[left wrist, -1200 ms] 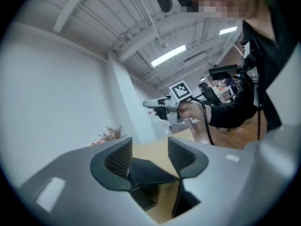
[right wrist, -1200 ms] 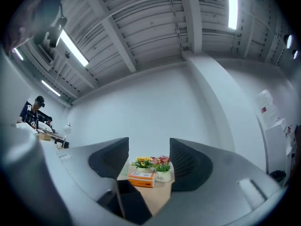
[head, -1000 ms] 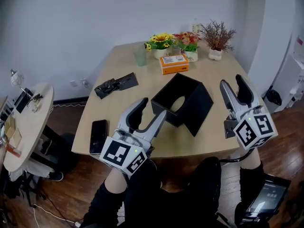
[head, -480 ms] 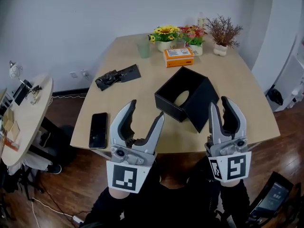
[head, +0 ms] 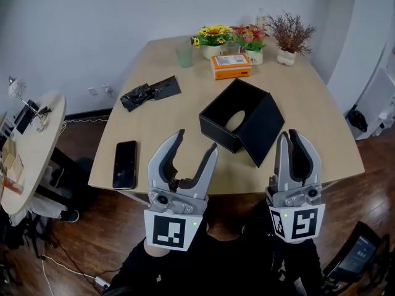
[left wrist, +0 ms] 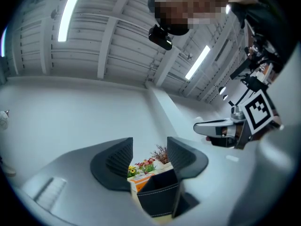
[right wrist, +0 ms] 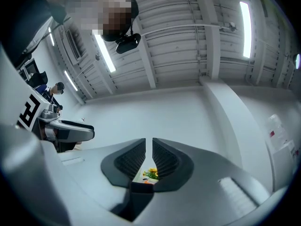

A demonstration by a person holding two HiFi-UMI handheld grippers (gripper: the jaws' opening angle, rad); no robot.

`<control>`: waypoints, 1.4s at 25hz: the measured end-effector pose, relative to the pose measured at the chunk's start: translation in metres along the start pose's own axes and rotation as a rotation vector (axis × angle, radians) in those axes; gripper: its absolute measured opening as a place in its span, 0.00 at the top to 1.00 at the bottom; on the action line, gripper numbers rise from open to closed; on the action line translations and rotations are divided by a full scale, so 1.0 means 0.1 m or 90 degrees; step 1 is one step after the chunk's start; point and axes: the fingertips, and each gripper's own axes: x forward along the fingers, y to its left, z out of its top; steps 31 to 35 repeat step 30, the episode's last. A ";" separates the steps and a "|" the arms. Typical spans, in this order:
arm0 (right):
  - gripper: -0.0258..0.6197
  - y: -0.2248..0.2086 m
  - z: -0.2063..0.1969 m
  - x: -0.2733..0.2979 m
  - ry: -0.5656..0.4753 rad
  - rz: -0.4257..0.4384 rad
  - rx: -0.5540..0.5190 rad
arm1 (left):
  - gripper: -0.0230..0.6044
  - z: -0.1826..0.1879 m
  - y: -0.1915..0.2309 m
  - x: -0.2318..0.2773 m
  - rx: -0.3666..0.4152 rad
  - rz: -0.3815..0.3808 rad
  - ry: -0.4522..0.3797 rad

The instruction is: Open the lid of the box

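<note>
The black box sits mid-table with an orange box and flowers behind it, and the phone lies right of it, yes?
Not quite: the head view shows the phone lying left of the black box, near the left edge of the table. The orange box and flowers do stand behind it.

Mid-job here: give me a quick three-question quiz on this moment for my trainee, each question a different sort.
1. True or false: the left gripper and the right gripper both have their jaws wide apart.
2. Which thing on the table lies nearest the left gripper? A. phone B. green cup C. black bag
3. Fill in: beyond the black box, beside the flower pots, lies a packet coloured ____.
Key: 1 false (the right gripper's are almost together); 2 A; 3 orange.
</note>
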 end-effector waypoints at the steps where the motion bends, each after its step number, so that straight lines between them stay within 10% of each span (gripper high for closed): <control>1: 0.89 0.00 0.00 -0.01 -0.001 -0.001 0.002 | 0.63 -0.01 -0.01 -0.01 0.000 -0.001 0.001; 35: 0.91 0.16 0.00 -0.04 -0.002 0.035 -0.013 | 0.66 -0.04 -0.02 -0.03 -0.012 0.005 0.007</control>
